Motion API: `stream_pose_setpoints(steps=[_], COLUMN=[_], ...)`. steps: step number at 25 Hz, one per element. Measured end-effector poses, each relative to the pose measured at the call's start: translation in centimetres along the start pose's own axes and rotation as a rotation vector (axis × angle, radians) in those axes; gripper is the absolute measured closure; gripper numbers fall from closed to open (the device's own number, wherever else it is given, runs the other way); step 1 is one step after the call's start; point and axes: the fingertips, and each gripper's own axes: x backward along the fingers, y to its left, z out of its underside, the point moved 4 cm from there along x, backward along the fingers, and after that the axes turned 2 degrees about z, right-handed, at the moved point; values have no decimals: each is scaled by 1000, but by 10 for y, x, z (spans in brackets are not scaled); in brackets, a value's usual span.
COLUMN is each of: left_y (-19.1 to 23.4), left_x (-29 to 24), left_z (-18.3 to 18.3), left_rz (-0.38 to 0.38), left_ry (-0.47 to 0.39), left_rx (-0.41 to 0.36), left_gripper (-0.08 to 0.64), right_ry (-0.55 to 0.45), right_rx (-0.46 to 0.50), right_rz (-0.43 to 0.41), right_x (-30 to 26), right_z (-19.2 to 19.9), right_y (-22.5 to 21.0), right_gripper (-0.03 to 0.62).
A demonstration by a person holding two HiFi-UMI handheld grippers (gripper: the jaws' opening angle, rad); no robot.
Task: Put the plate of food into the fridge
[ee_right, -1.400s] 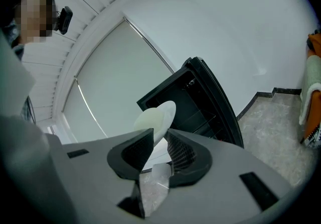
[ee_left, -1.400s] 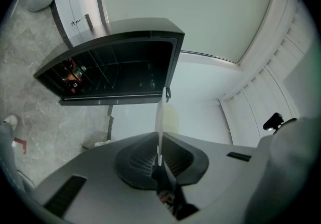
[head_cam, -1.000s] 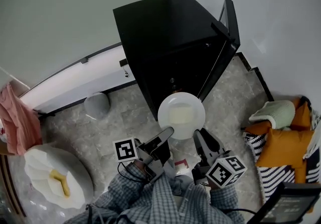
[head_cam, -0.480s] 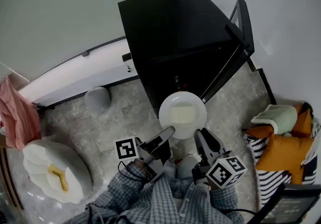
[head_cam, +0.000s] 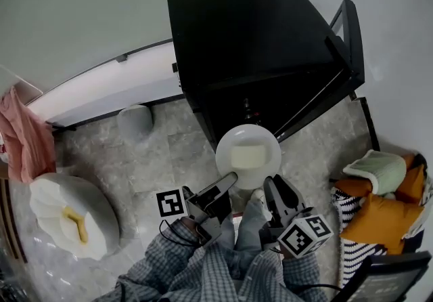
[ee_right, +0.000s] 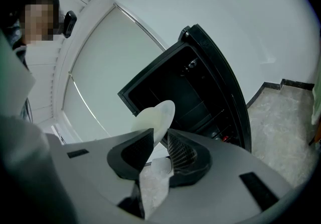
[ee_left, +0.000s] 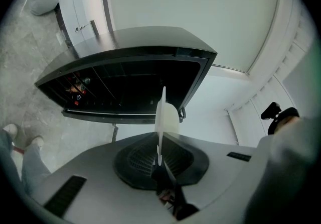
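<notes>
Head view: the plate (head_cam: pixel 226 158), bearing a pale slab (head_cam: pixel 248 156), perhaps cheese, hangs before the open fridge (head_cam: pixel 257 43). The left hand-held gripper (head_cam: pixel 229 177) and right hand-held gripper (head_cam: pixel 269 184) pinch opposite rims, probably to keep it level.
Left gripper view: jaws shut on the edge-on rim.
Right gripper view: jaws clamp the rim likewise.

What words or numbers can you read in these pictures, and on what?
Nothing reads clearly.
Marker cubes: square patterns only, no letters.
White wall panel: tiny dark print, too small to read.
Items in the fridge: any labels too blurred.
Plate: blank.
</notes>
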Motion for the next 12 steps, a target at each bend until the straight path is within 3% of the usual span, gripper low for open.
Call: stream_pose_setpoints(steps=[12], left_y=[34], left_x=[-24], left_z=[3], left_rz=[-9], left_ry=[-115], left_rx=[36], left_gripper=[540], right_ry=[107], right_rx=[21], right_rz=[-51], right_x=[-21], right_z=[-6], right_y=[-42], right_gripper=[502])
